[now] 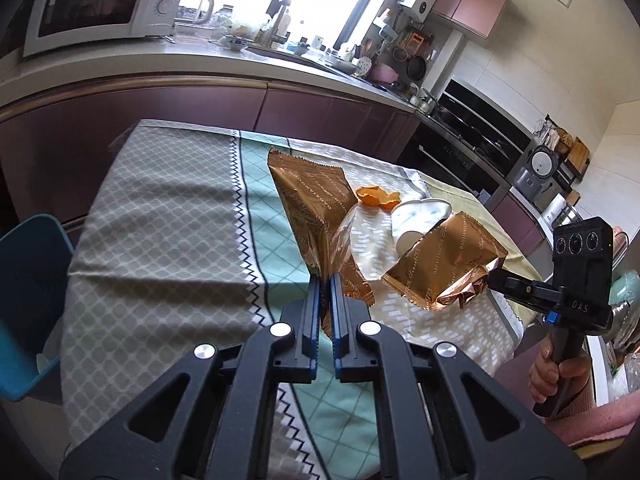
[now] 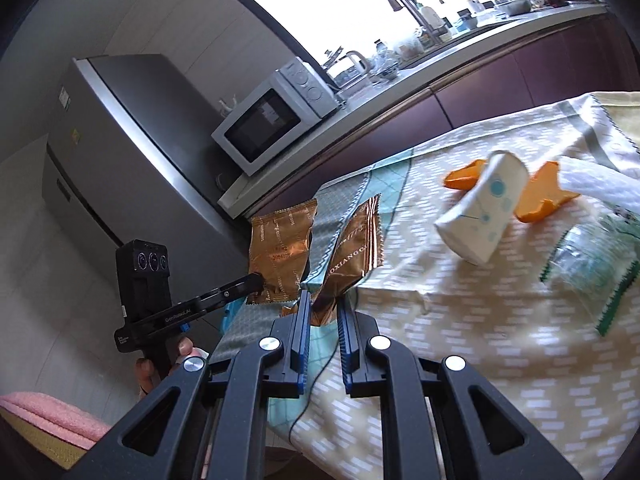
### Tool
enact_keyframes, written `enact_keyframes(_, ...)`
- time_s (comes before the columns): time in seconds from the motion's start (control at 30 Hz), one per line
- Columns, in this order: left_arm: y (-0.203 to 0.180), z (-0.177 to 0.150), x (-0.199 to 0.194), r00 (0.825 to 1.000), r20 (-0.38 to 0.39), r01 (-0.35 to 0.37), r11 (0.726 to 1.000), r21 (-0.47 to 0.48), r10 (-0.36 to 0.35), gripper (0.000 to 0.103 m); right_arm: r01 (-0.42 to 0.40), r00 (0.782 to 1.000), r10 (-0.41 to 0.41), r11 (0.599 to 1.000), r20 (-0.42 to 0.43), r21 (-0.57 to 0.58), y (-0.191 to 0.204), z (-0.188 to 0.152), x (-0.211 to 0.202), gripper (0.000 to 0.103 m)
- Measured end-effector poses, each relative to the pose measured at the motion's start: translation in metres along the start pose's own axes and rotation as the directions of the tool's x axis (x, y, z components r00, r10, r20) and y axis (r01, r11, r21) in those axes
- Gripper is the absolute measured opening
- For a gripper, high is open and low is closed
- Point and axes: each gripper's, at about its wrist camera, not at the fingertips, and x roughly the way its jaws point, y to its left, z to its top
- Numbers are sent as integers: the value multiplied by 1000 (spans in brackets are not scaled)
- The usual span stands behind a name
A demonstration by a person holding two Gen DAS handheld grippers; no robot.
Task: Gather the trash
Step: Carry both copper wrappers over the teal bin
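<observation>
My left gripper [image 1: 325, 280] is shut on a bronze snack wrapper [image 1: 316, 196] and holds it above the tablecloth; it also shows in the right wrist view [image 2: 276, 254]. My right gripper [image 2: 323, 300] is shut on a second bronze wrapper [image 2: 354, 246], which shows in the left wrist view [image 1: 448, 268] lifted off the cloth. A crushed white paper cup [image 2: 482, 212] and orange peel [image 2: 546, 196] lie on the table [image 1: 168, 216]. A clear green-edged plastic wrapper [image 2: 592, 268] lies at the right.
A blue chair [image 1: 28, 300] stands left of the table. A kitchen counter [image 1: 132, 64] with a microwave [image 1: 100, 2] runs behind. A grey fridge [image 2: 120, 152] stands beyond the table's left end. An oven [image 1: 472, 136] is at the far right.
</observation>
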Motion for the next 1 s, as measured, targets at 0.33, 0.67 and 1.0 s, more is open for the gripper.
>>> enact_keyframes(0.33,68,-17,-89,978,101,-170,979,-113,181,5,-162,978,140,977,-154,-139,70,18,97,12)
enact_keyframes(0.67,151,-31,-145,930,116,-316,919,-234,350,5,-259,936,191,942,-296,-213,125,22,186,12)
enact_keyframes(1.0,221,-44,-134,911,33,-382,869,-316,412,5,-217,912,114,949,-393,-229,142,15,260,12)
